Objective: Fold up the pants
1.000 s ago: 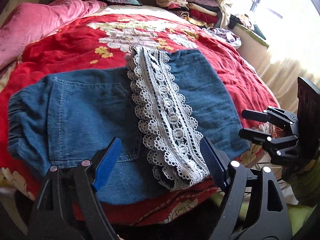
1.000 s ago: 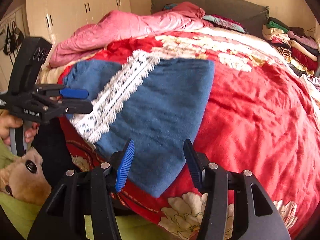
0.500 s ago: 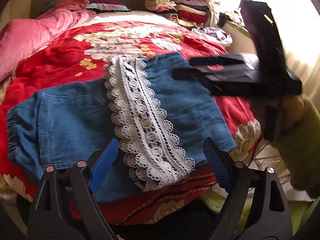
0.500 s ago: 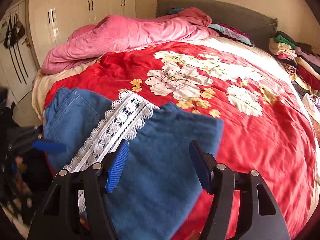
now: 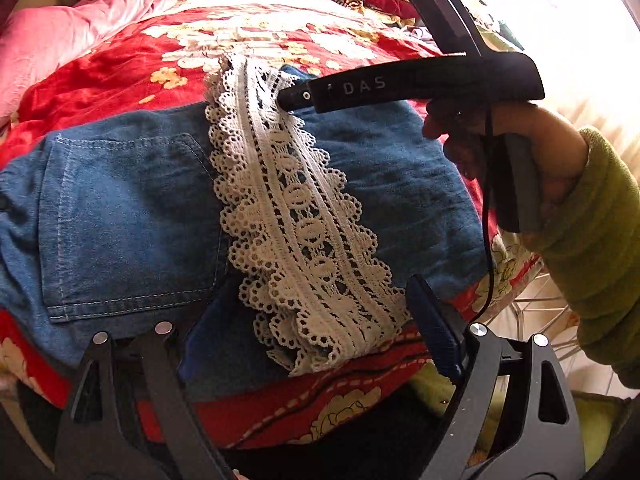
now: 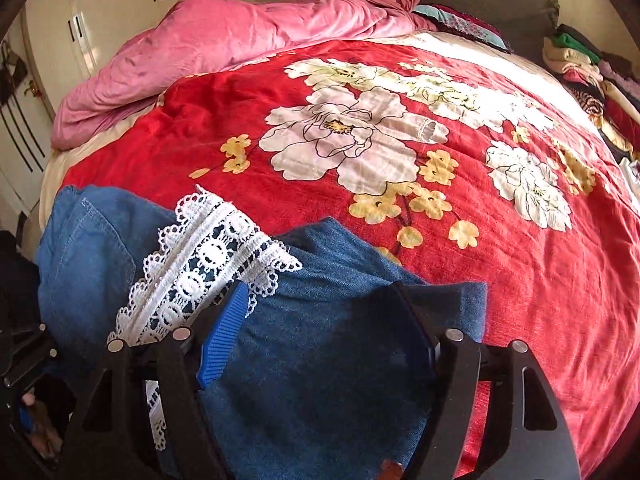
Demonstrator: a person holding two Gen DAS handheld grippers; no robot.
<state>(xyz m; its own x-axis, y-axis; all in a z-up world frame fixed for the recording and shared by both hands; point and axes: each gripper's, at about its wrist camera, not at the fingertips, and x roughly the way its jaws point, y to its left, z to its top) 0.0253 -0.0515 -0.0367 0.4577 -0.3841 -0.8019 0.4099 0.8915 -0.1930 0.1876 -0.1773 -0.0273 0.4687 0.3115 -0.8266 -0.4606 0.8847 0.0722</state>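
The denim pants [image 5: 132,216], folded with a white lace hem [image 5: 304,240] across the top, lie at the near edge of the bed on a red flowered blanket [image 6: 520,280]. The left tongs [image 5: 316,332] hang wide apart over the lace end and the near edge of the pants, gripping nothing. The right tongs [image 6: 320,340] are opening, spread above the blue denim with cloth between the jaws but not clamped. The right hand [image 5: 520,152] grips its handle.
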